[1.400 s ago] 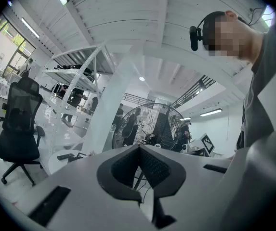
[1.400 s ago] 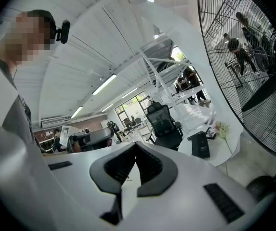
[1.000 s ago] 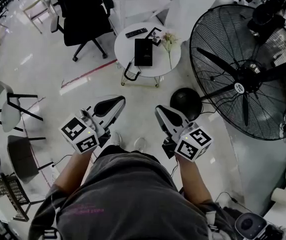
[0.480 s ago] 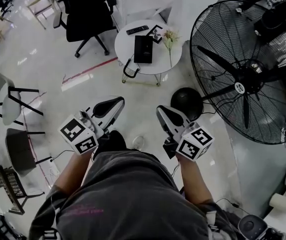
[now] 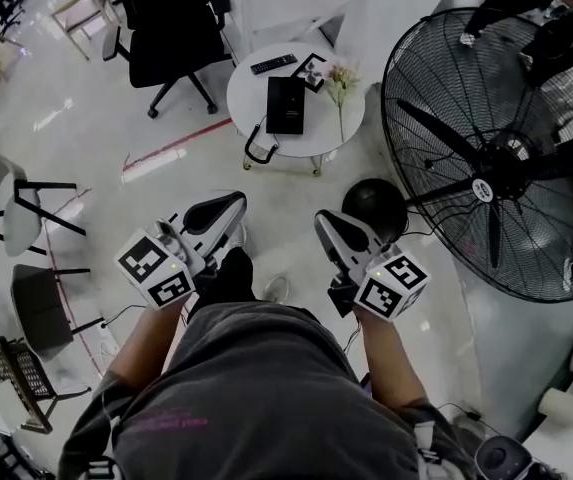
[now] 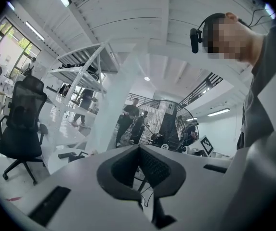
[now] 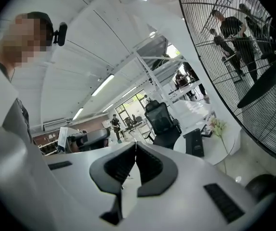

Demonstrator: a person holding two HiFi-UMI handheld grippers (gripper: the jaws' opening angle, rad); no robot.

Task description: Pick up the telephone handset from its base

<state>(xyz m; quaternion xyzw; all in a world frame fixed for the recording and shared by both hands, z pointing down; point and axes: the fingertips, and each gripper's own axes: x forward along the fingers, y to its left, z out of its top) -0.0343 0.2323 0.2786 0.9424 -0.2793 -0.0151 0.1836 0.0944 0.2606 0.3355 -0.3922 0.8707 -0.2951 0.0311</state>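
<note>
Left gripper point(image 5: 228, 208) and right gripper point(image 5: 328, 226) are held side by side in front of the person's waist, both pointing forward. Each gripper's own view shows its two dark pads pressed tip to tip with nothing between them, so both are closed and empty.

Below the two grippers and between them, a pale shoe point(image 5: 278, 288) stands on the glossy floor point(image 5: 116, 118). Just to the right of the right gripper's tips sits the black domed base point(image 5: 374, 206) of a large cage fan point(image 5: 496, 158). Its grille fills the space ahead of that gripper and to its right.

Straight ahead of both grippers, and well apart from them, stands a small round white table point(image 5: 251, 93). A black cord point(image 5: 259, 148) loops over the table edge that faces the grippers. The telephone point(image 5: 286, 103) lies flat near the table's middle as one black slab. At this size its handset and base cannot be told apart. Neither gripper is near it.

A flower sprig point(image 5: 341, 83) lies on the table to the right of the telephone. On the far side of the telephone are a black remote point(image 5: 273, 64) and a marker card point(image 5: 312, 68).

Farther off, ahead of the left gripper and past the table, stands a black office chair point(image 5: 171, 28).
</note>
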